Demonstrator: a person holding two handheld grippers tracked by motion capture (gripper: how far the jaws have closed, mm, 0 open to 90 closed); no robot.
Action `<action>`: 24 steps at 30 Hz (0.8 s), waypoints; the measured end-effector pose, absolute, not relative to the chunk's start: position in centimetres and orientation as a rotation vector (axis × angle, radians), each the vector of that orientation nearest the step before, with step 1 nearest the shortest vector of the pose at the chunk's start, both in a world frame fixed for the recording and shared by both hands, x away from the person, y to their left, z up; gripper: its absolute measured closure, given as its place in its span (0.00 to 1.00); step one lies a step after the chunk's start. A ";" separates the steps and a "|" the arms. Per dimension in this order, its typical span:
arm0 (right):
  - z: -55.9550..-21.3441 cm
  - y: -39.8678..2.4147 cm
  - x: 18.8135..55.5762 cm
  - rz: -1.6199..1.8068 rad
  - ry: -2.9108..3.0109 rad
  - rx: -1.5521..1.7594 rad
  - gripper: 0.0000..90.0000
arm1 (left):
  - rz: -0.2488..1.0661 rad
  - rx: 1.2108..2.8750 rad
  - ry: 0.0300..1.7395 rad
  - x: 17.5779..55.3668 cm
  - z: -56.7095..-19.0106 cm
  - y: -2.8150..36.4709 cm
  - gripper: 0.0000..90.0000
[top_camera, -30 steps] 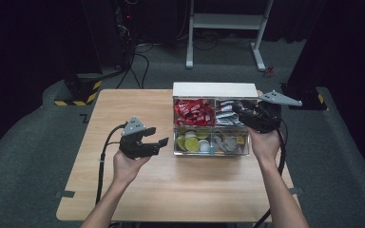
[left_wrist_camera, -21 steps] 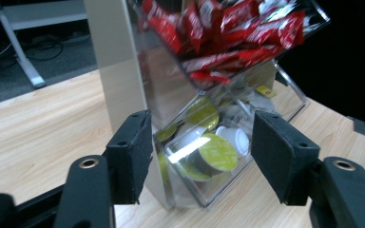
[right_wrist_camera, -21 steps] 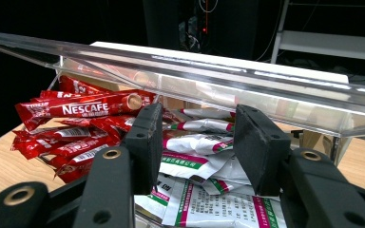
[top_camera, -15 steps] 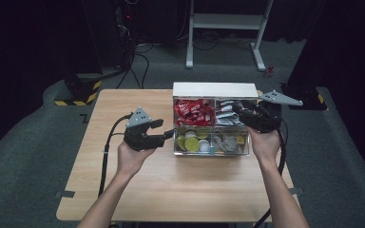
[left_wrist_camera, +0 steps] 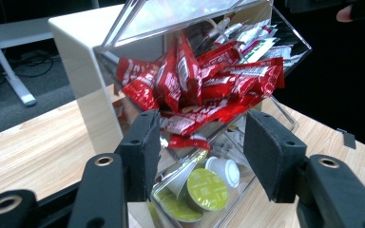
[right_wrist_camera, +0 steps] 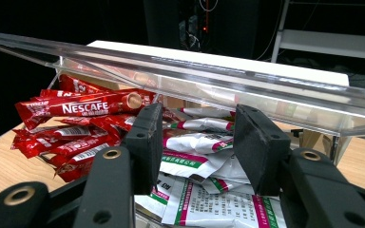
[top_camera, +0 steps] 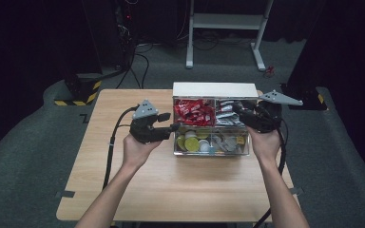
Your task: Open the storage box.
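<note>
The clear organiser box [top_camera: 211, 124] is sitting on the surface [top_camera: 171, 190] between both claws. The right claw [top_camera: 241, 112] is hanging parted over the white sachets [right_wrist_camera: 204, 142], under the tilted lid [right_wrist_camera: 218, 80]. The left claw [top_camera: 170, 127], empty and narrowing, is closer to the red sachets [left_wrist_camera: 204, 85] than a second ago

Probably a lab: black curtains [top_camera: 38, 42], cables [top_camera: 140, 57], hazard-taped base [top_camera: 78, 92], wooden table [top_camera: 171, 190].
</note>
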State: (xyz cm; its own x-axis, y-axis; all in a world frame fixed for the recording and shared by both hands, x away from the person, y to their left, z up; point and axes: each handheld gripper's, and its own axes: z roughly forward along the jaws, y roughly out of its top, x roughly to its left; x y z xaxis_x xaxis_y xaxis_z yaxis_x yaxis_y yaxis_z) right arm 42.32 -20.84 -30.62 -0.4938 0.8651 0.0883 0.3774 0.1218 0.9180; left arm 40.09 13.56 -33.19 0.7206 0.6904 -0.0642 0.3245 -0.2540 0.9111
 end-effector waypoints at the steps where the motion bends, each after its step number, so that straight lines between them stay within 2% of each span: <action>1: -30.6 -20.8 42.3 1.354 1.931 1.198 0.59 | 0.427 1.854 0.790 40.1 -33.2 13.6 0.54; 24: -30.7 -20.9 42.3 1.362 1.925 1.204 0.59 | 0.440 1.868 0.798 42.5 -32.2 10.8 0.69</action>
State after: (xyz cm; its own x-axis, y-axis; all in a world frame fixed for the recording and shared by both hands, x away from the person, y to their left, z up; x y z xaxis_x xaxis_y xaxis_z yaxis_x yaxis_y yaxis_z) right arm 42.28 -20.88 -30.67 -0.4918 0.8655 0.0957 0.3783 0.1134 0.9187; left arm 42.53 10.79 -32.24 0.7141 0.6980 -0.0528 0.3282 -0.2673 0.9060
